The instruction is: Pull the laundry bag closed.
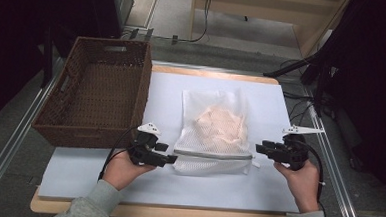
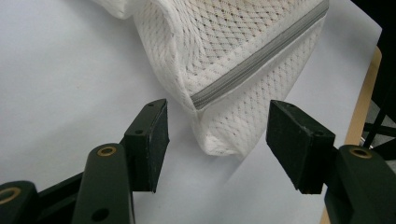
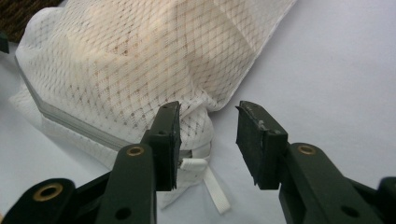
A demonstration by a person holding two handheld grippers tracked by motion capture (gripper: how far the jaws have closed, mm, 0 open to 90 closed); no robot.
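We see a white mesh laundry bag (image 1: 215, 132) lying flat on the white sheet (image 1: 77, 172) that covers the table (image 1: 40, 204), slightly nearer the sheet's near edge than its far edge and about midway between its left and right edges. A pale peach garment (image 1: 220, 124) shows through the mesh in the bag's far half. A grey zipper (image 1: 212, 154) runs across the bag close to its near edge, and a short white pull tab (image 3: 194, 163) with a strap lies at the zipper's right end.

The left gripper (image 1: 171, 160) rests low over the sheet at the bag's near left corner. In the left gripper view (image 2: 217, 133) we see its jaws spread wide, one on each side of that corner, where the zipper ends; neither jaw touches the mesh and nothing is held.

The right gripper (image 1: 259, 148) sits at the bag's near right corner. In the right gripper view (image 3: 208, 140) its jaws stand partly open with bare sheet between them; the pull tab lies just beside the left-hand jaw in that view, and we cannot tell whether the two touch. It grasps nothing.

A brown wicker basket (image 1: 65, 127) stands at the far left corner of the table, its right wall overlapping the sheet's left edge, well apart from the bag.
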